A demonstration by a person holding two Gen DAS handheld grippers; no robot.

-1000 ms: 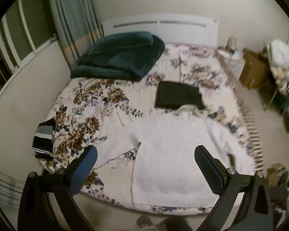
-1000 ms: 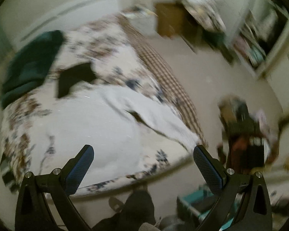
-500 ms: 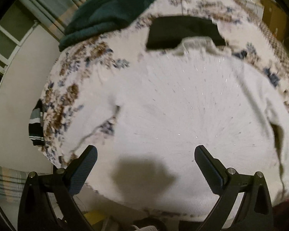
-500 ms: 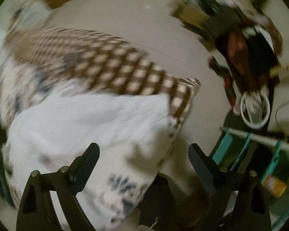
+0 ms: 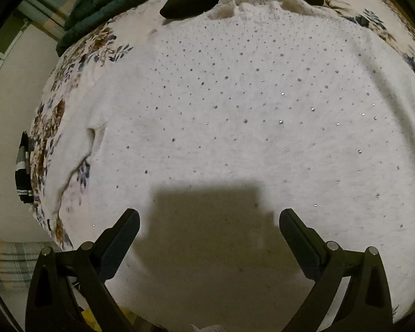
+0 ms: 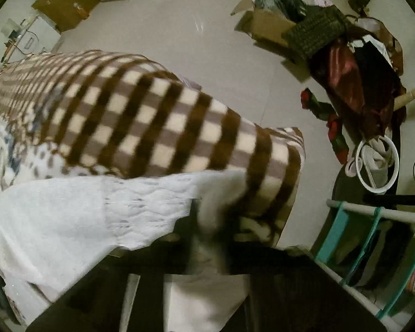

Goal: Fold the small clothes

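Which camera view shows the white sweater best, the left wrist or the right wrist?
The left wrist view. There the white sweater lies spread on the bed, collar at the top, with the open left claw above its lower part. The right wrist view shows only one blurred white piece of it, pinched in the right claw.

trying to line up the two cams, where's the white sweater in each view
Left wrist: the white sweater fills most of the frame, collar at top, under the open left gripper.
Right wrist: its edge lies lower left, with the right gripper closed on it.
Shared landmark: the floral bedsheet.
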